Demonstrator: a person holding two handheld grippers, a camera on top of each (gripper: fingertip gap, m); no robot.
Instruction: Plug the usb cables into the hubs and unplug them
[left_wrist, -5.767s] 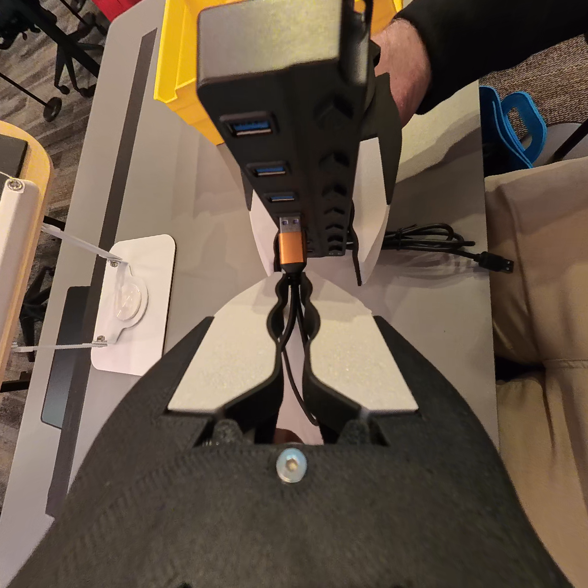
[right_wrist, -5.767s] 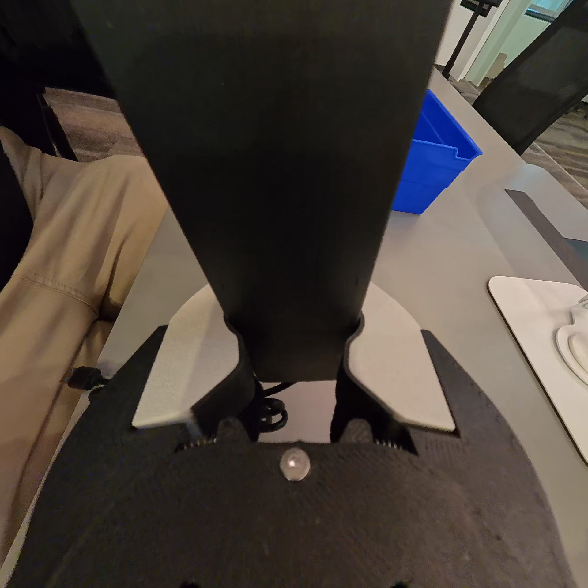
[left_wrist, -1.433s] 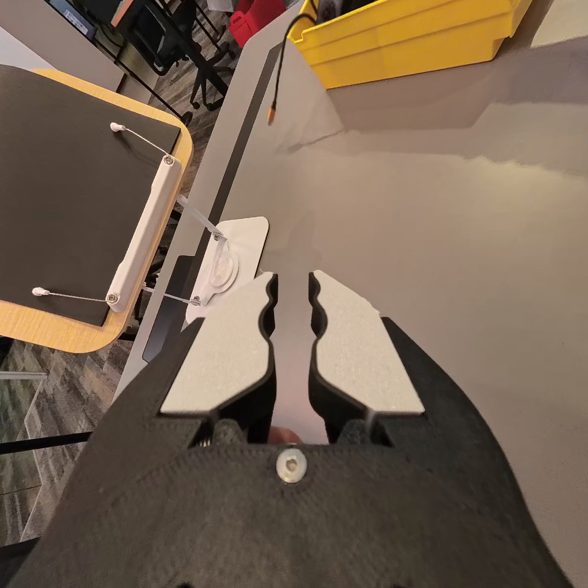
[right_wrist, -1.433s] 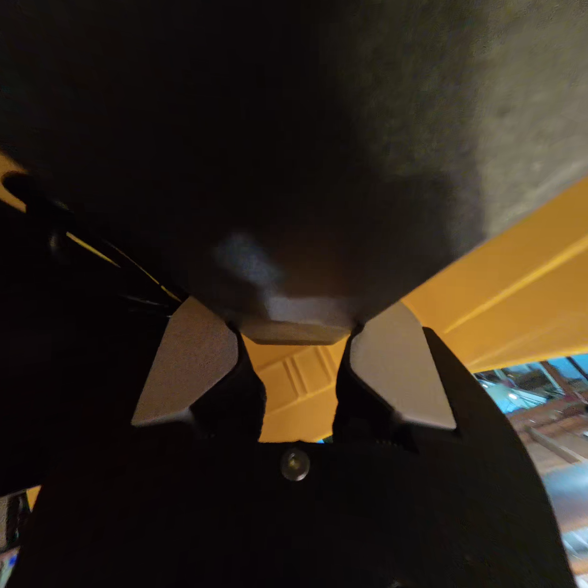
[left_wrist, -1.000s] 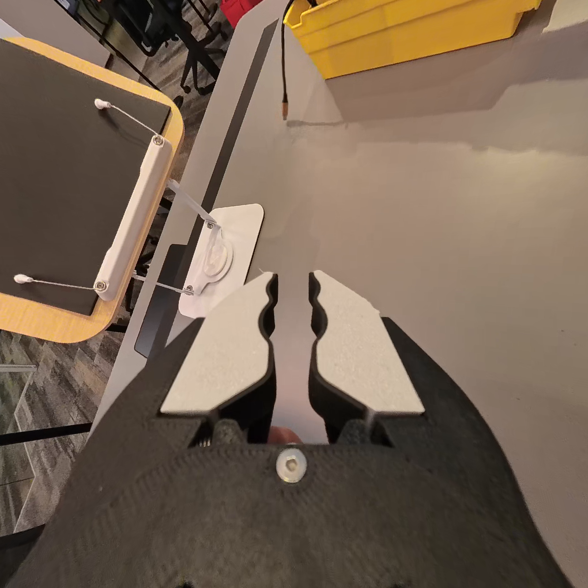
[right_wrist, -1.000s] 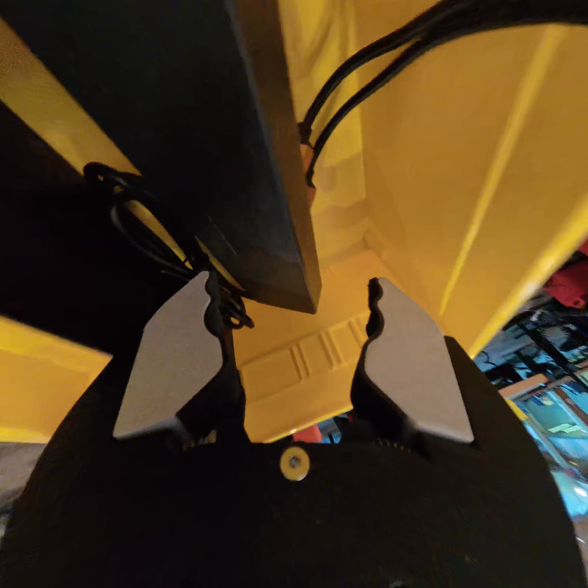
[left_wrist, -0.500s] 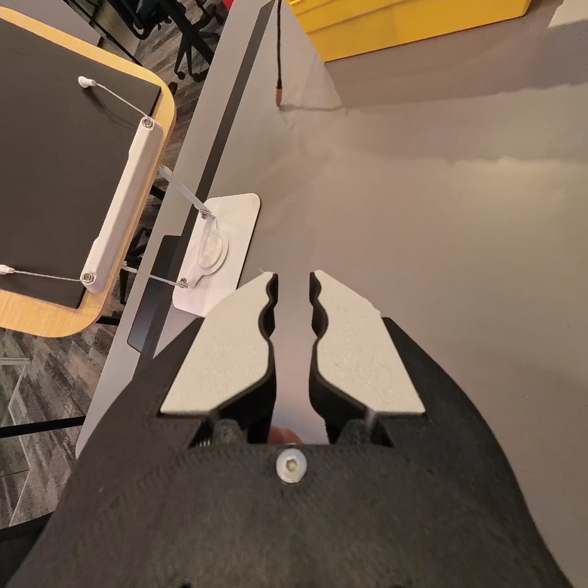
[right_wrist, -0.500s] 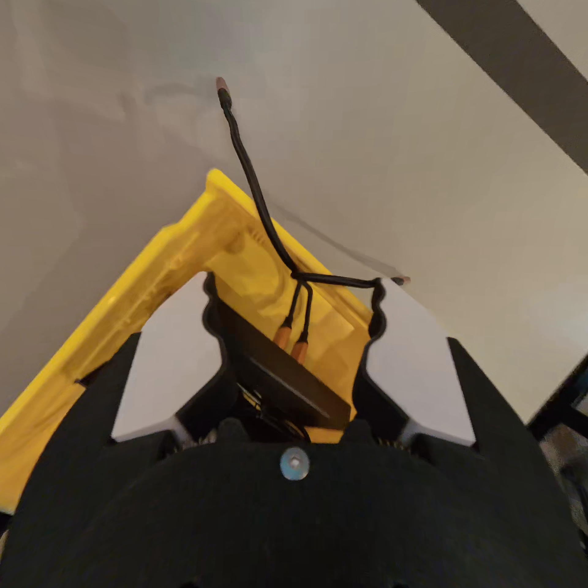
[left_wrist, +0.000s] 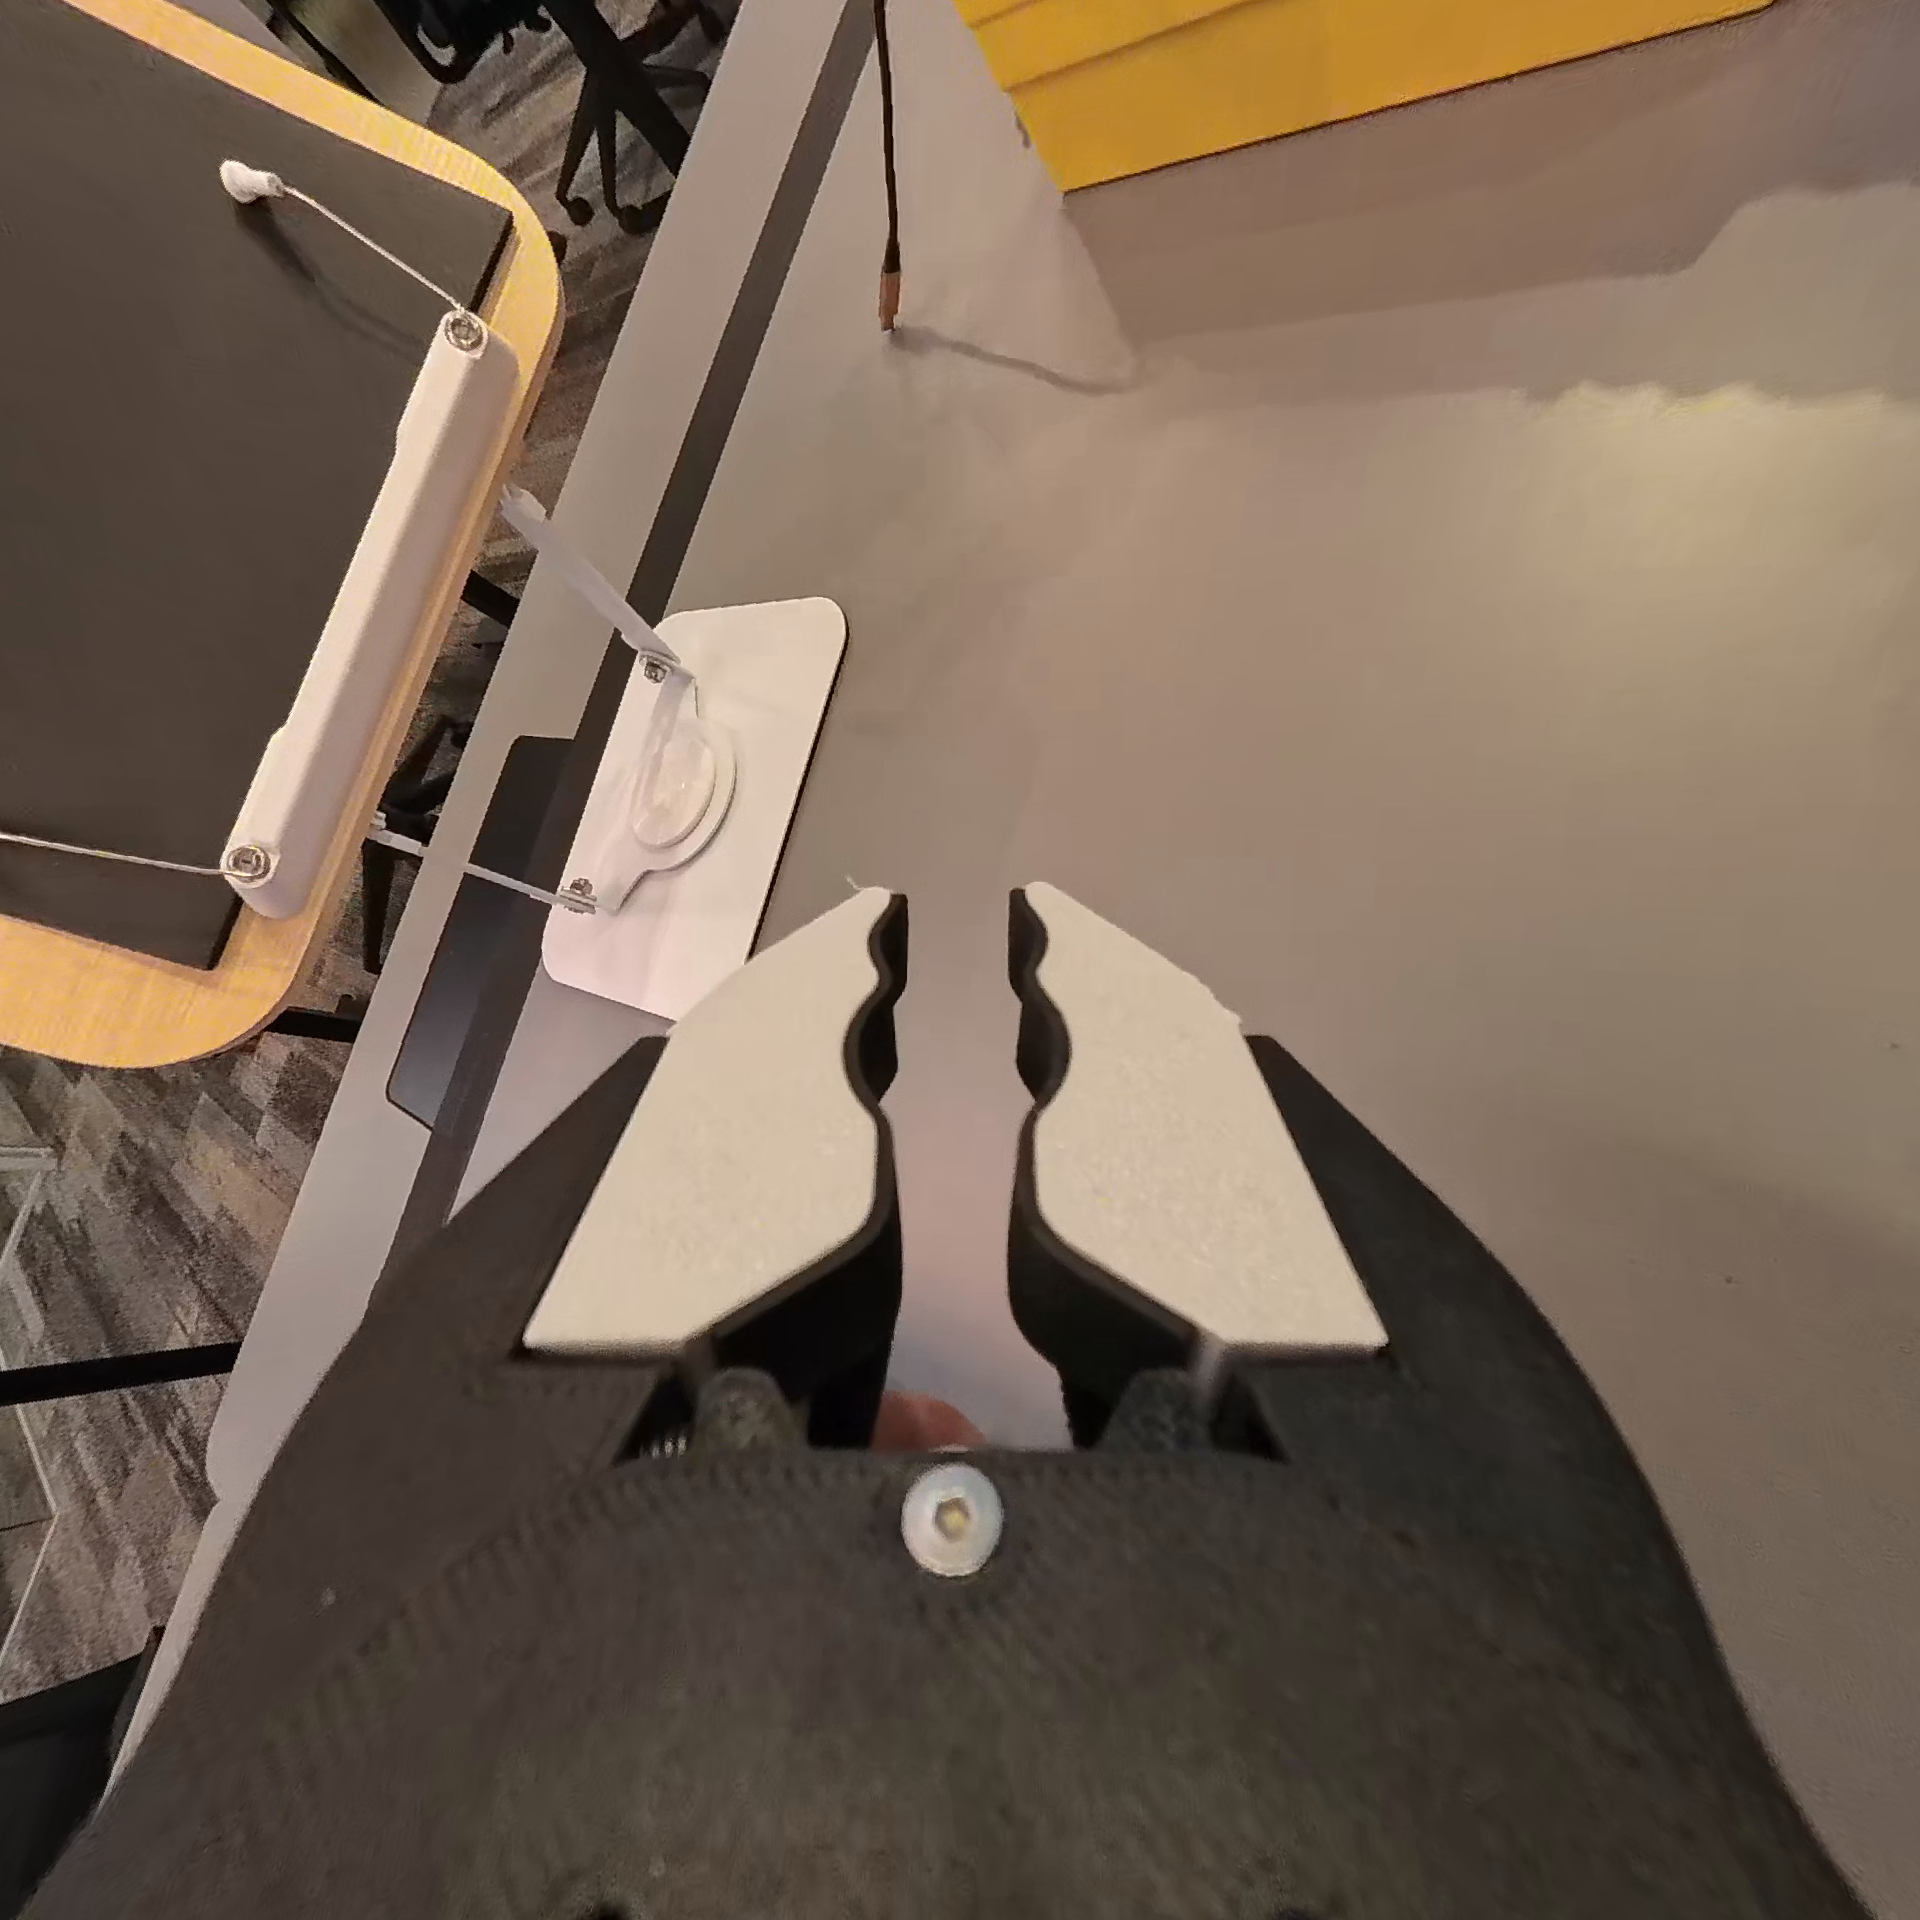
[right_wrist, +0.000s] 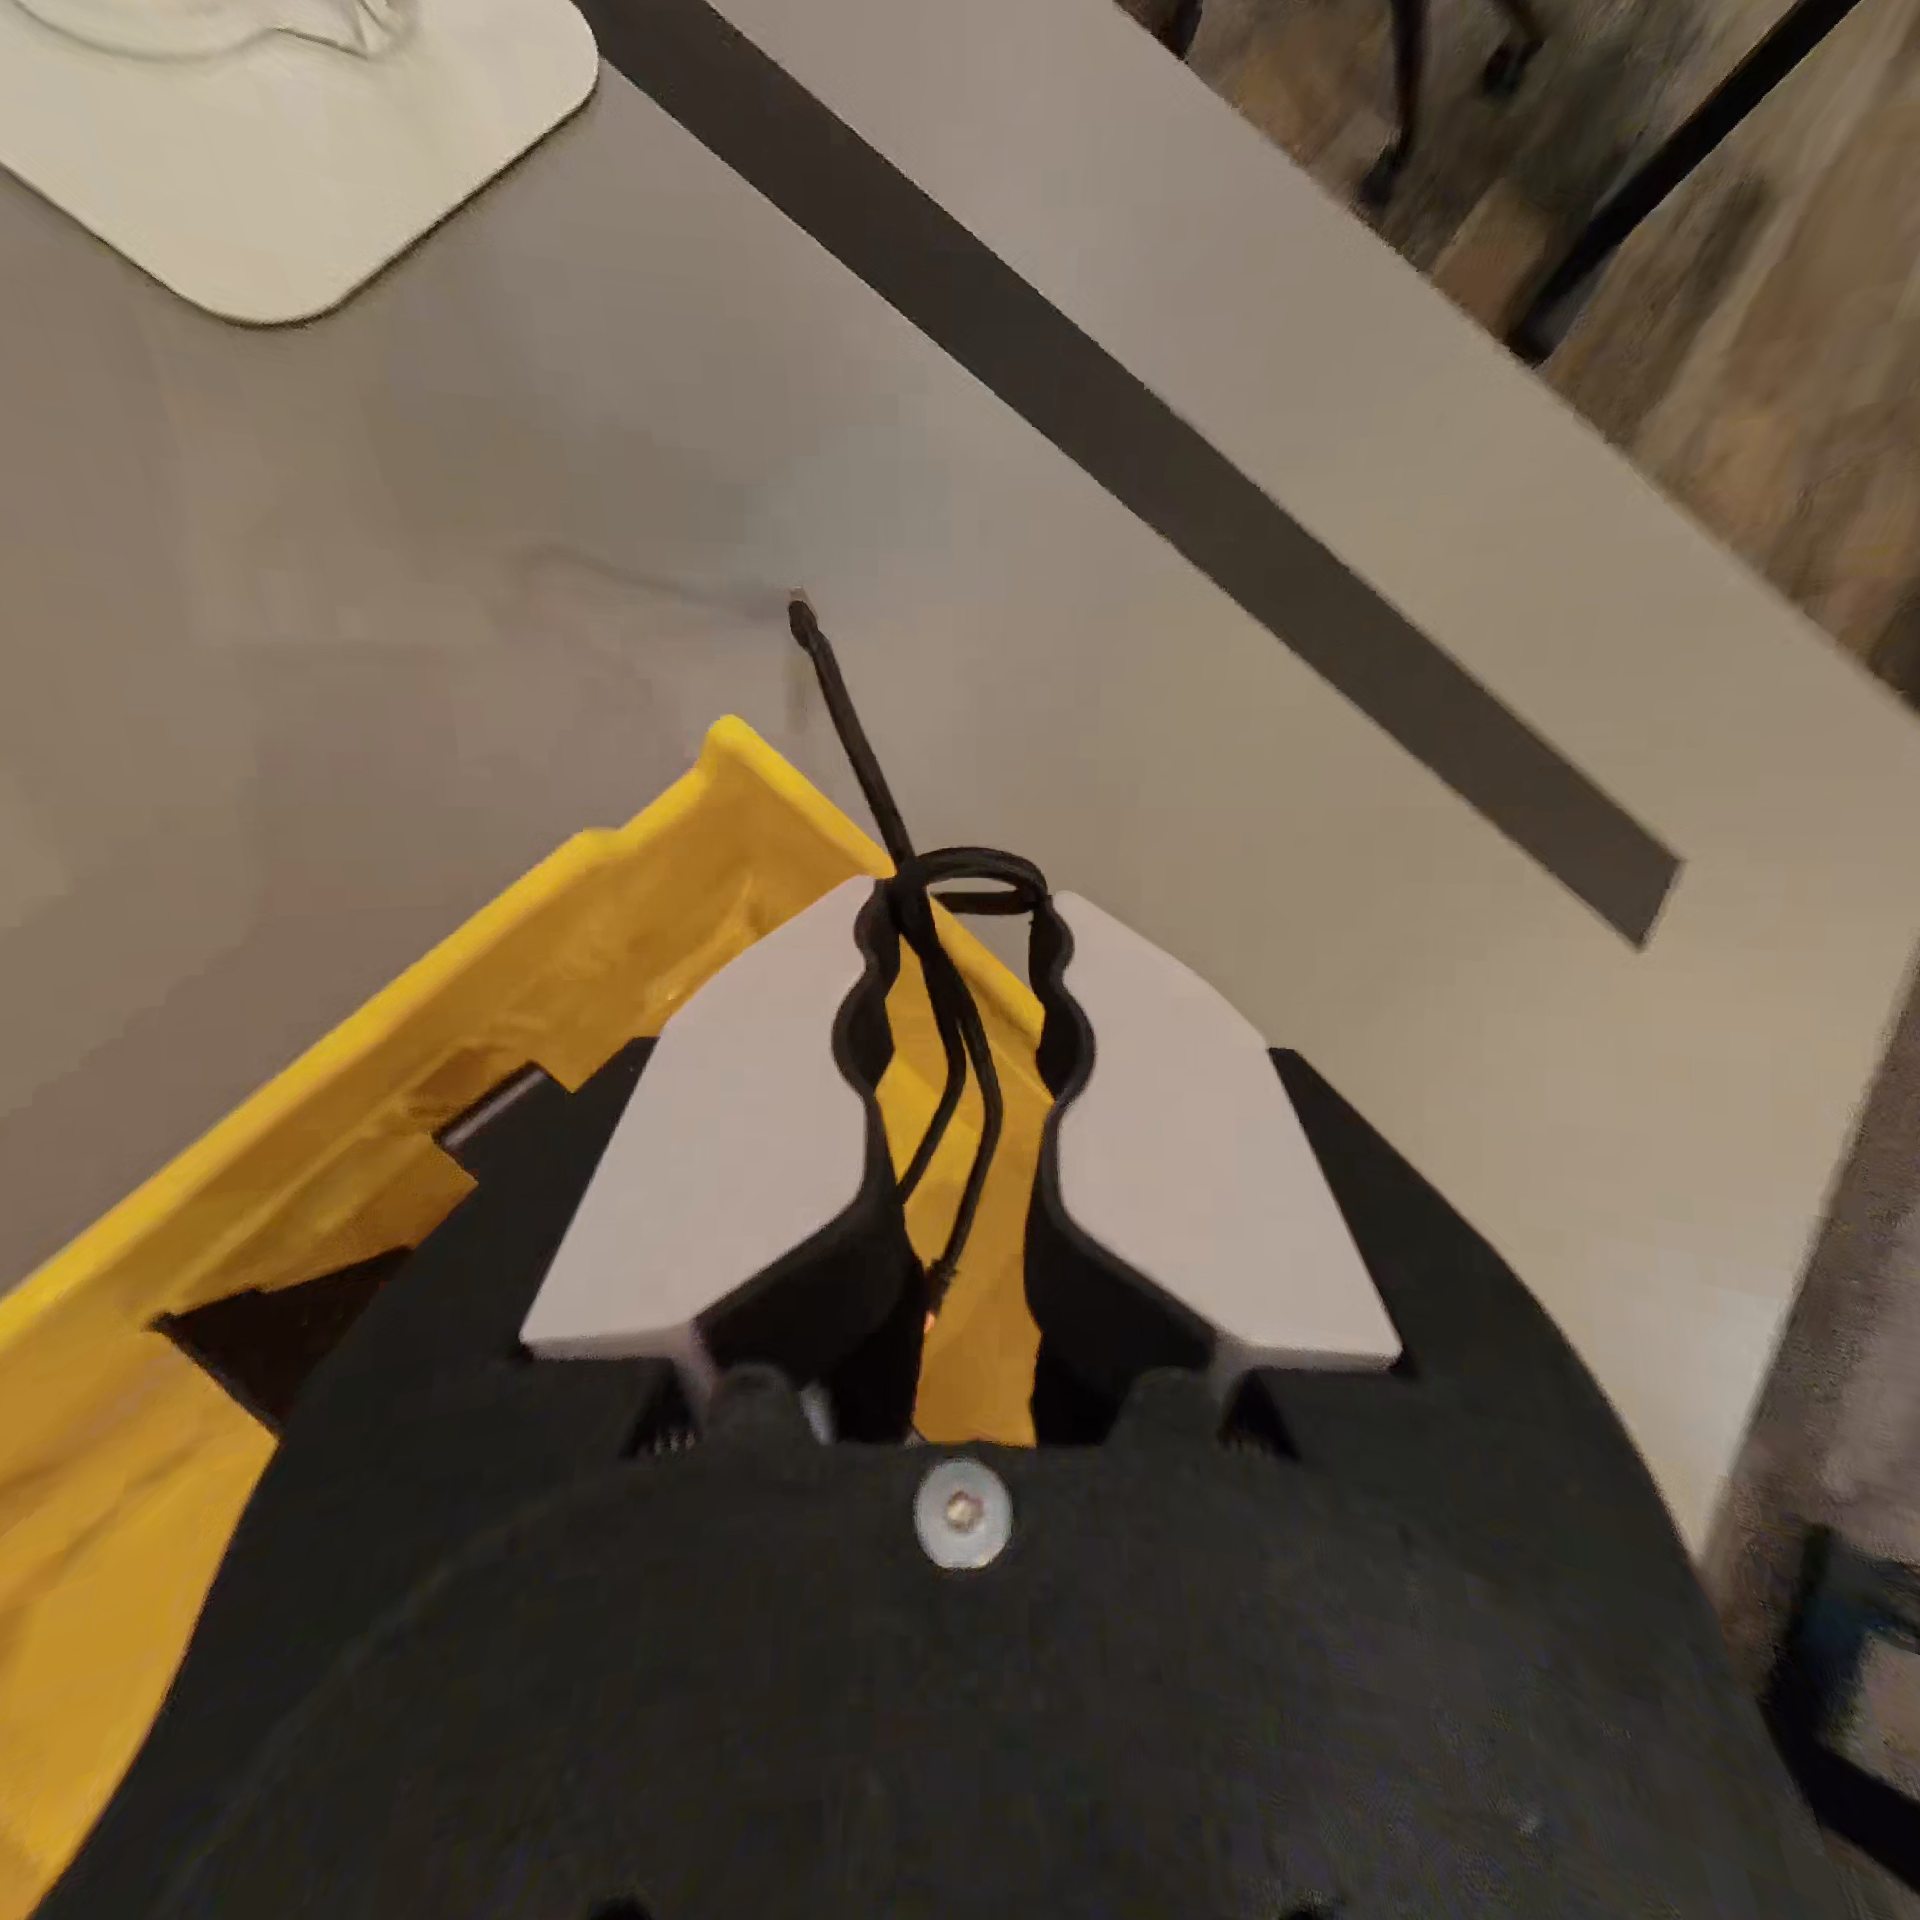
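we have the right gripper (right_wrist: 956, 914) low over the yellow bin (right_wrist: 436, 1049), which fills the lower left of the right wrist view. its fingers (right_wrist: 727, 1143) stand part way apart with a bundle of black cables (right_wrist: 966, 1049) running up between them and looping at the tips; we cannot tell whether the pads bite on the strands or only bracket them. 1 cable end (right_wrist: 805, 623) sticks out past the bin corner onto the grey table (right_wrist: 416, 520), mid frame. no hub shows clearly in either view now.

in the left wrist view the left gripper (left_wrist: 956, 914) hovers over bare table, fingers narrowly parted and holding nothing. a plug (left_wrist: 888, 296) lies at the upper middle, just beside the bin (left_wrist: 1299, 94) at the top edge. a white plate (left_wrist: 769, 665) sits at the left table edge.

to do this step well, we judge we should grip only 1 cable close to its plug, not the whole loop, and lift slowly so the tangle does not drag the rest out. the left gripper looks free to steady the bin or take the plug.
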